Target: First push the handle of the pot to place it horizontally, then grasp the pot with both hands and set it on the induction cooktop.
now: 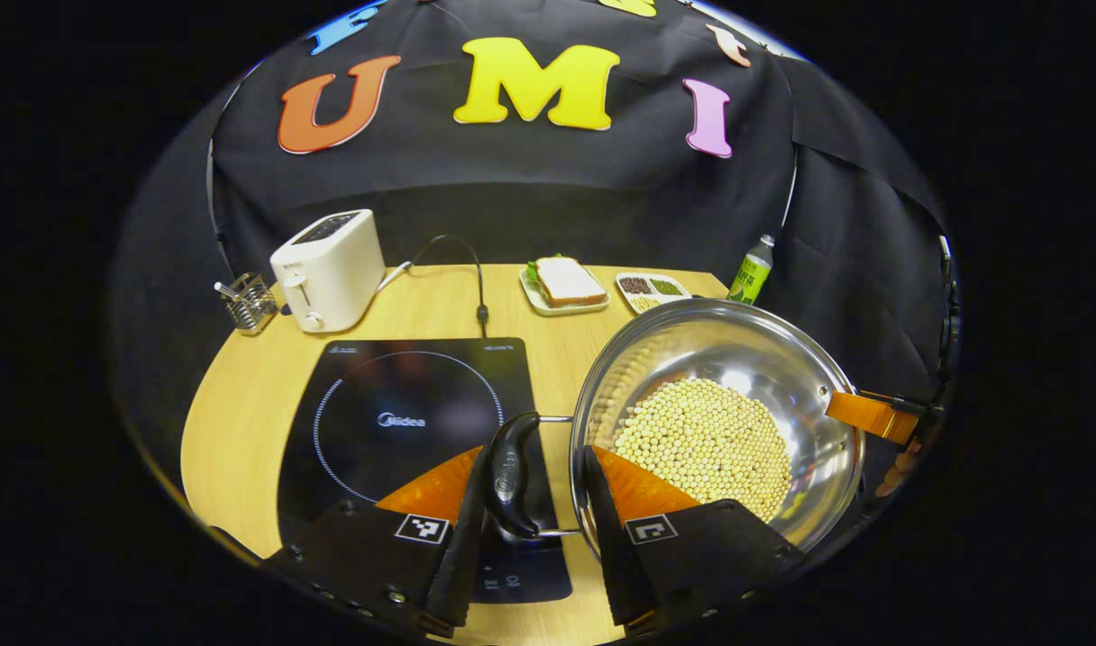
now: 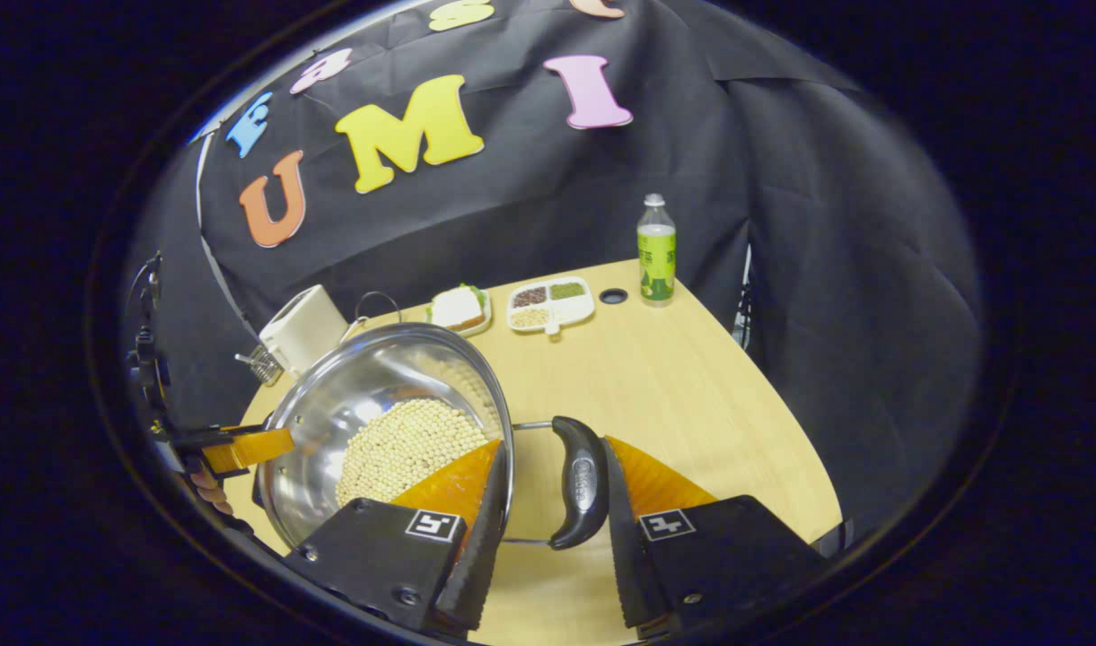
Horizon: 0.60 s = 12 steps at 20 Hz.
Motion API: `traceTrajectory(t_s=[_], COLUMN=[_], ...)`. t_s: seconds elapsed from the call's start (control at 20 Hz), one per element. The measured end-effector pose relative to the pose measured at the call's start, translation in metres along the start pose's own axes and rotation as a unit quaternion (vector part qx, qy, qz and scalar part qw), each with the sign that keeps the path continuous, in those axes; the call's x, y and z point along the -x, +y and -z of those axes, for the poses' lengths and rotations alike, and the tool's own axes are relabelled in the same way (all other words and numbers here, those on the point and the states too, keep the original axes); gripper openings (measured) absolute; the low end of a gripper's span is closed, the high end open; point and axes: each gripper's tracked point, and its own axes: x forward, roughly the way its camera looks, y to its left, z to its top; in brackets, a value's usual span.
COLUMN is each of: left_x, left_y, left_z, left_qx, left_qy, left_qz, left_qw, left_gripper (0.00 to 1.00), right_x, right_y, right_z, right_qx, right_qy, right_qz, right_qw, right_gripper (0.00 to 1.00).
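Two grippers straddle a steel pot (image 1: 718, 422) of pale beans, held just beside the induction cooktop (image 1: 404, 422) on the wooden table (image 2: 691, 395). The left gripper (image 1: 525, 538) brackets one black handle (image 1: 510, 471), the right gripper (image 2: 548, 529) the opposite handle (image 2: 576, 493); whether fingers press is unclear. A toaster (image 1: 328, 269) stands behind the cooktop.

I'm working in a mock kitchen inside a booth: black cloth walls (image 2: 781, 179) surround a pale wooden table (image 2: 691, 386) carrying a black glass induction cooktop (image 1: 404, 422), a white toaster (image 1: 329, 267) and a plated sandwich (image 1: 565, 283).
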Motion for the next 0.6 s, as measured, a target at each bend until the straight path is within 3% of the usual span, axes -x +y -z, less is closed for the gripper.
traceTrajectory(t_s=[0.3,0.6], left_x=[0.036,0.033], left_y=[0.066,0.152], left_z=[-0.010,-0.007], left_qx=[0.021,0.037], left_qy=[-0.025,-0.032], left_qz=[-0.024,-0.067], left_qw=[0.999,0.997], left_gripper=[0.56,0.57], right_x=[-0.001,-0.039], right_y=[0.080,0.161], right_z=[-0.011,-0.002], right_qx=[0.026,0.044], right_qy=[-0.009,0.001], right_qz=[-0.028,-0.055], right_qw=[0.999,0.998], right_gripper=[0.58,0.58])
